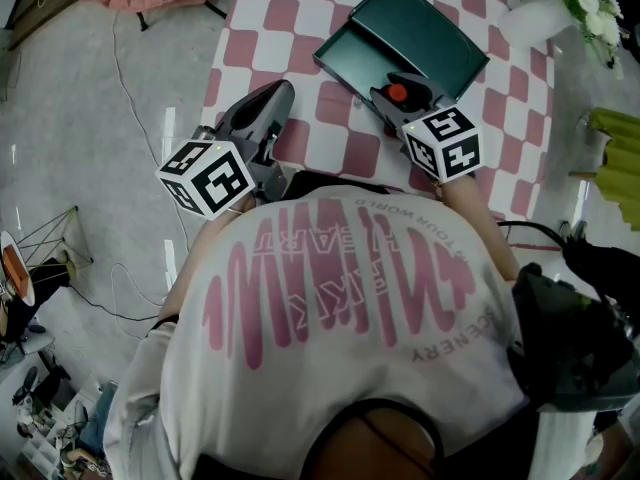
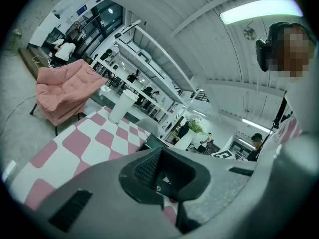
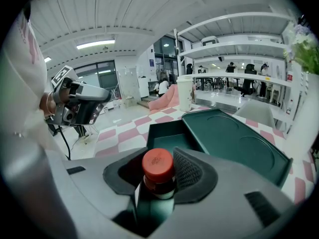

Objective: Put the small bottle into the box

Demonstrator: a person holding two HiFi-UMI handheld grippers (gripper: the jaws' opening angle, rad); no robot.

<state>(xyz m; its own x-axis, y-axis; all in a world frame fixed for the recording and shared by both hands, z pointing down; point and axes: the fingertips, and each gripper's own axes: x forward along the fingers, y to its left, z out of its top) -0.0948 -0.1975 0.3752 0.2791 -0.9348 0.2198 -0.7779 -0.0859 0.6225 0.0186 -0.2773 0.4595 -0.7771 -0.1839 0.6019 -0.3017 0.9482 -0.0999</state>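
Two edges by the hands: the checked table ends just outside the left gripper, and grey floor lies beyond that edge.
Room between the grippers: bare pink-and-white cloth; the two are held side by side and apart.
Ahead of the left gripper: open cloth runs out to a tall white cup, with a pink cover draped over a chair past the table's far end.
Ahead of the right gripper: the dark green box lies just beyond the jaws. Its near wall faces them and its lid is laid open to the right (two round hollows show in it).
Far right: flowers beyond the lid's outer edge.
Left gripper: the jaws stand a narrow gap apart; only cloth shows through, with nothing between them.
Right gripper: the jaws are fairly wide and clamped on the small bottle, which stands upright between the pads, red cap on top.
Small bottle: held in the right gripper at the box's near edge, not down in the tray. Whether it is over the wall or just short of it I cannot tell.
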